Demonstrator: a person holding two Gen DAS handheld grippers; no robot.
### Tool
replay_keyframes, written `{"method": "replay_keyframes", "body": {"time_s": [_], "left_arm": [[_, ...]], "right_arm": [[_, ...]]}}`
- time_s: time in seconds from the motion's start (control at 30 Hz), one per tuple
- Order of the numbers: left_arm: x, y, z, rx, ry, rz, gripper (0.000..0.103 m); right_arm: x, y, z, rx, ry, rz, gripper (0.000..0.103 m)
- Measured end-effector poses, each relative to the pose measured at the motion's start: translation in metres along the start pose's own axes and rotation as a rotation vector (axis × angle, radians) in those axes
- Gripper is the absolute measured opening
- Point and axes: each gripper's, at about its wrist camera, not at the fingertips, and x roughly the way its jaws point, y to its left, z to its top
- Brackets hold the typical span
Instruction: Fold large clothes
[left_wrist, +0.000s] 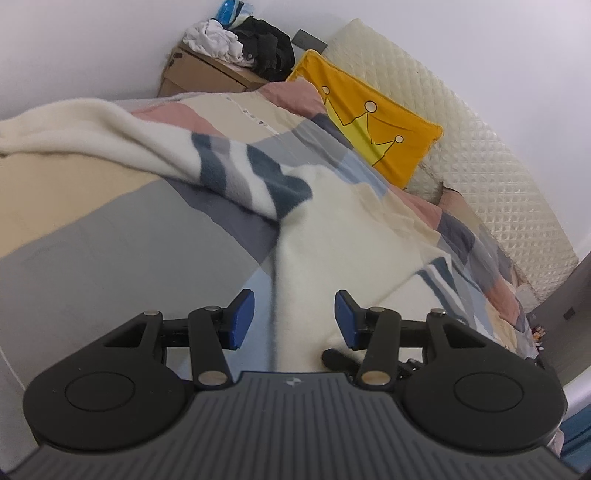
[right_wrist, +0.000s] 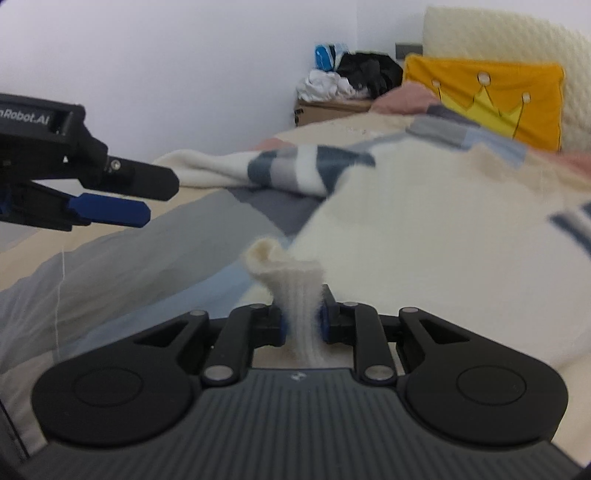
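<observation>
A large cream knit sweater (left_wrist: 347, 236) with navy and grey stripes lies spread on the bed; it also shows in the right wrist view (right_wrist: 424, 236). My left gripper (left_wrist: 293, 321) is open and empty, hovering just above the sweater's near edge. It also shows in the right wrist view (right_wrist: 147, 197) at the left, above the bed. My right gripper (right_wrist: 302, 323) is shut on the sweater's ribbed hem (right_wrist: 295, 291), which bunches up between the blue pads.
The bed cover (left_wrist: 110, 243) has grey, beige and pink blocks. A yellow crown pillow (left_wrist: 373, 118) leans on a quilted cream headboard (left_wrist: 491, 177). A cardboard box (left_wrist: 199, 74) with piled white and black clothes stands in the far corner.
</observation>
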Motion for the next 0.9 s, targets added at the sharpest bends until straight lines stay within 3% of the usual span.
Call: {"method": "replay_keyframes", "body": {"time_s": [0.03,0.1,0.17,0.43,0.53,0.6,0.73,0.83,0.87,0.9], "left_arm": [[0.003,0.0,-0.002,-0.006,0.006,-0.004,0.054],[0.009,0.0,-0.006,-0.018,0.025,-0.019,0.054],[0.014,-0.001,-0.009,-0.025,0.043,-0.052,0.054],[0.03,-0.028,-0.027,0.107,0.086,-0.095,0.052],[0.038,-0.041,-0.035,0.155,0.107,-0.107,0.042],[0.044,-0.047,-0.039,0.172,0.127,-0.11,0.033],[0.057,-0.055,-0.045,0.206,0.151,-0.091,0.029],[0.063,-0.057,-0.045,0.219,0.168,-0.09,0.023],[0.063,-0.057,-0.043,0.219,0.167,-0.097,0.023],[0.063,-0.058,-0.042,0.218,0.166,-0.108,0.022]], "right_arm": [[-0.002,-0.001,-0.001,0.021,0.001,0.018,0.028],[-0.005,-0.005,-0.002,0.078,0.013,0.071,0.056],[-0.012,-0.003,-0.004,0.108,0.024,0.103,0.069],[-0.052,-0.008,-0.004,0.14,0.075,-0.005,0.069],[-0.071,-0.027,-0.005,0.242,0.032,-0.008,0.069],[-0.076,-0.038,-0.003,0.27,0.01,-0.057,0.069],[-0.062,-0.061,0.0,0.302,0.024,-0.166,0.067],[-0.052,-0.077,-0.003,0.331,0.025,-0.205,0.056],[-0.05,-0.081,-0.002,0.339,0.013,-0.227,0.044],[-0.051,-0.084,0.0,0.344,-0.002,-0.234,0.041]]}}
